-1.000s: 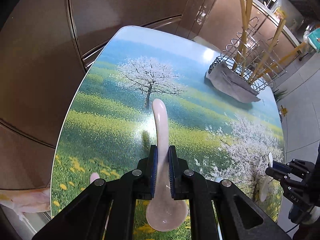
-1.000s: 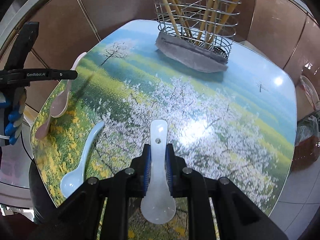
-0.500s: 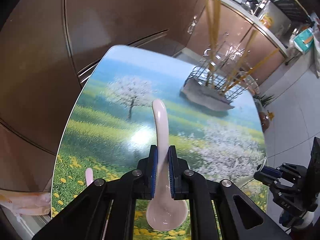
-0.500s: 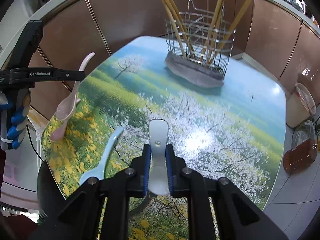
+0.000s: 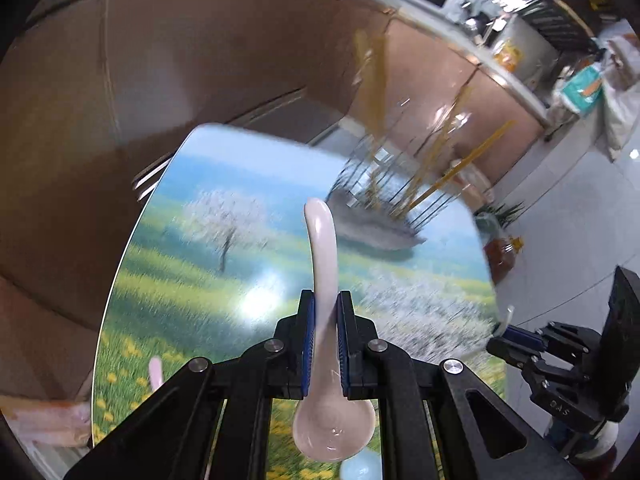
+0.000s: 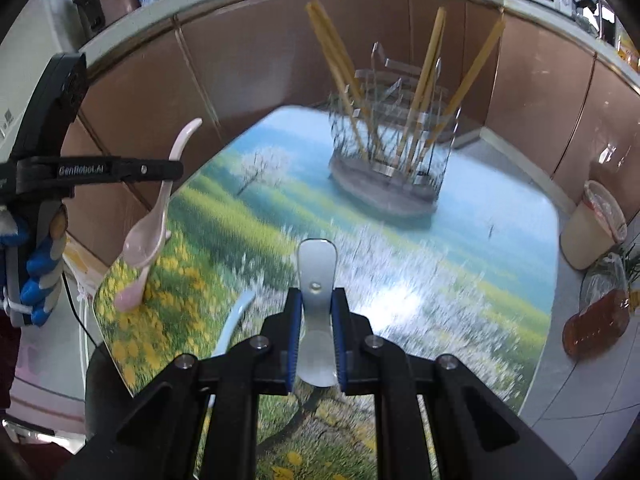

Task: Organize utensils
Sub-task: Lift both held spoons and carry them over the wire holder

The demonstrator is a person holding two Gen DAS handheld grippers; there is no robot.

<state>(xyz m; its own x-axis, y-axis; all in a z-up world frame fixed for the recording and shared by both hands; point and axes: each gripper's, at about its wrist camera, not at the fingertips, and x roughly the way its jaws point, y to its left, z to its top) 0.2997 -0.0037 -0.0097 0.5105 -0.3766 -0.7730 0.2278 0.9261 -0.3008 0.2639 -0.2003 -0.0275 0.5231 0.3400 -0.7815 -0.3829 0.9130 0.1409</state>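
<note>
Brown cabinet fronts (image 5: pixel 224 80) are seen behind a table (image 5: pixel 192 280) printed with a meadow scene in the left wrist view. The left gripper (image 5: pixel 325 344) is clamped on a pink spoon (image 5: pixel 326 264), bowl toward the camera and handle at 12 o'clock. A wire rack (image 5: pixel 384 208) holding chopsticks (image 5: pixel 376 80) is blurred at about 1 o'clock.

Right wrist view: same table (image 6: pixel 460 260), rack (image 6: pixel 392 152) sitting at 12 o'clock. The right gripper (image 6: pixel 316 328) is closed on a white spoon (image 6: pixel 317 272). A light-blue spoon (image 6: pixel 236 320) is lying on the table at 9 o'clock, another pink one (image 6: pixel 132 292) further out.
</note>
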